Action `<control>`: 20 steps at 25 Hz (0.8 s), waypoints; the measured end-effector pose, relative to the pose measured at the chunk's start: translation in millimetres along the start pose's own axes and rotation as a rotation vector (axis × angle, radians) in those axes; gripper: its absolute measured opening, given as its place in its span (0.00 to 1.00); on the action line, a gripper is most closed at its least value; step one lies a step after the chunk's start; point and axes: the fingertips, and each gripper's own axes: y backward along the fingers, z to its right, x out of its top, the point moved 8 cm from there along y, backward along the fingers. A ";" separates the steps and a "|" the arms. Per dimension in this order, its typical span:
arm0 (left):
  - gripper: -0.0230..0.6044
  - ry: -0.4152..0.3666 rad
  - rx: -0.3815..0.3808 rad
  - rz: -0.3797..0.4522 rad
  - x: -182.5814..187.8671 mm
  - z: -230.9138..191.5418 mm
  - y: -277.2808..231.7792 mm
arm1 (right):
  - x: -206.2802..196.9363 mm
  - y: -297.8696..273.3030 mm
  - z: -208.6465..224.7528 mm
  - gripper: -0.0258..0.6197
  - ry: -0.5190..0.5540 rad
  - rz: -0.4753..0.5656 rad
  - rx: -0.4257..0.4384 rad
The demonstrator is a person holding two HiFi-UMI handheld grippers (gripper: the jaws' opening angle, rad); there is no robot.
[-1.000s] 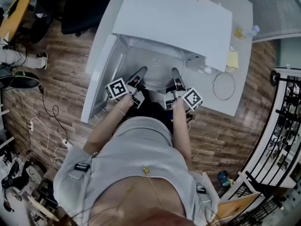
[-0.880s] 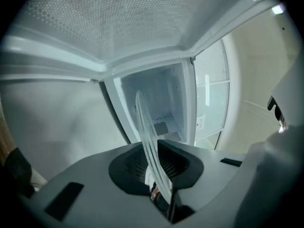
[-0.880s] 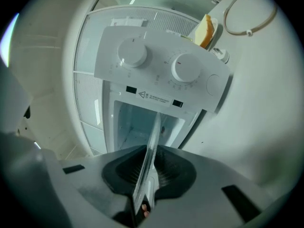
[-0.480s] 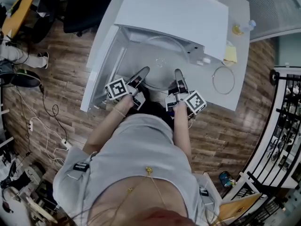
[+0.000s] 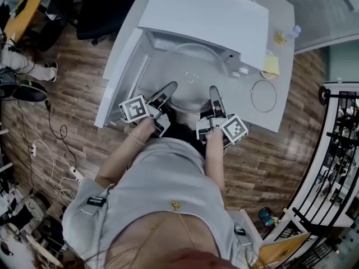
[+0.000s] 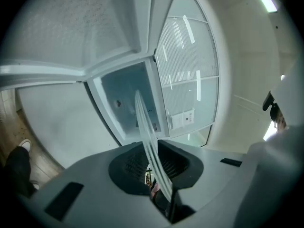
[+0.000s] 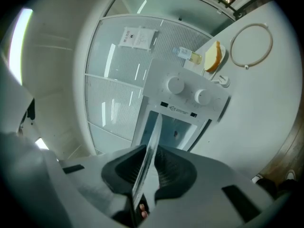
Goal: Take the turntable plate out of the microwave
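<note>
Head view: one glass plate point(image 5: 192, 86) sits at the open mouth of the one microwave point(image 5: 207, 15), centre of the frame, with its near rim pinched at two spots. The left gripper point(image 5: 168, 88) and the right gripper point(image 5: 213, 91) are both clamped on that rim. Each gripper view shows the plate edge-on between the dark fingers point(image 6: 126, 165).

The door point(image 5: 120, 66) hangs open at the left. On the worktop point(image 5: 242, 97) to the right lie one roller ring point(image 5: 251, 97), one yellow object point(image 5: 271, 66) and one small bottle point(image 5: 287, 35). The right gripper view shows two knobs point(image 7: 175, 85) on the microwave's front.

The likely trouble is that smooth glass held only by its rim could slip or tip if the two hands move unevenly. Its far edge could also knock the frame of the opening on the way out.
</note>
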 end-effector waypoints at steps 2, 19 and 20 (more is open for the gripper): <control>0.14 -0.007 -0.009 -0.001 0.2 10.0 3.1 | 1.7 4.0 -10.2 0.13 -0.013 0.010 0.014; 0.14 -0.072 -0.157 0.001 18.7 8.3 9.7 | 22.7 0.4 -62.1 0.13 0.032 0.020 0.127; 0.14 -0.078 -0.155 -0.004 23.3 14.2 5.3 | 26.4 -2.9 -62.2 0.13 0.039 0.021 0.125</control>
